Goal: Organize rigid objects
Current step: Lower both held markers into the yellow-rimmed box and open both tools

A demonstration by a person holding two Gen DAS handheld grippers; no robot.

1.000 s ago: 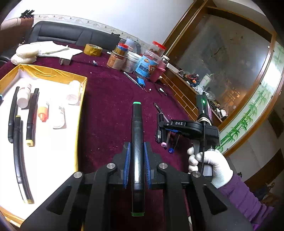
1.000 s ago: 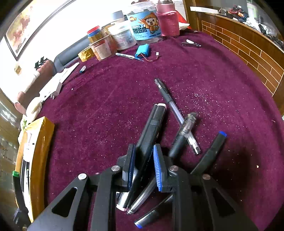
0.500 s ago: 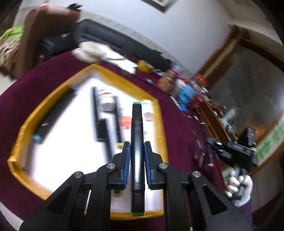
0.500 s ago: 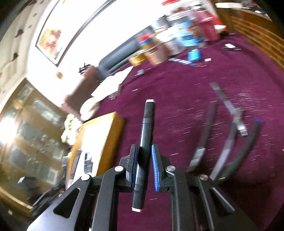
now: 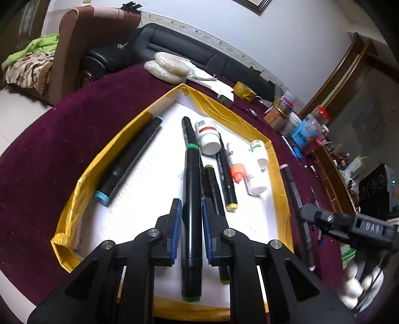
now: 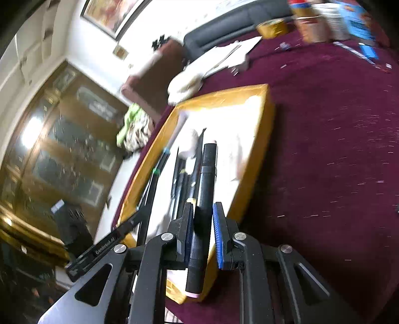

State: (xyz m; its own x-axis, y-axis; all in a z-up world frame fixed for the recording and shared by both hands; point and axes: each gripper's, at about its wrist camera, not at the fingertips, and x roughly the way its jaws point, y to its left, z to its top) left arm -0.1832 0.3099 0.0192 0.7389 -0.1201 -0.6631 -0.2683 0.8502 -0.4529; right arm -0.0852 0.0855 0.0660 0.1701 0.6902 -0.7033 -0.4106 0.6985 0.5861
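Room clutter around the maroon table [image 5: 62,139]

Upper left of the left wrist view: a brown armchair [image 5: 82,32] with a green cloth [image 5: 37,47] beside a black sofa [image 5: 174,42]. Upper right: jars [image 5: 281,112], a yellow tape roll [image 5: 245,91]. In the blurred right wrist view, a framed picture [image 6: 112,15] sits top left above a glass cabinet [image 6: 62,149].

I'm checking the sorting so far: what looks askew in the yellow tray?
The markers in the tray lie at different angles: the blue-capped marker slants away from the yellow-capped markers. The white bottles lie tipped on their sides. Nothing spilled or damaged.
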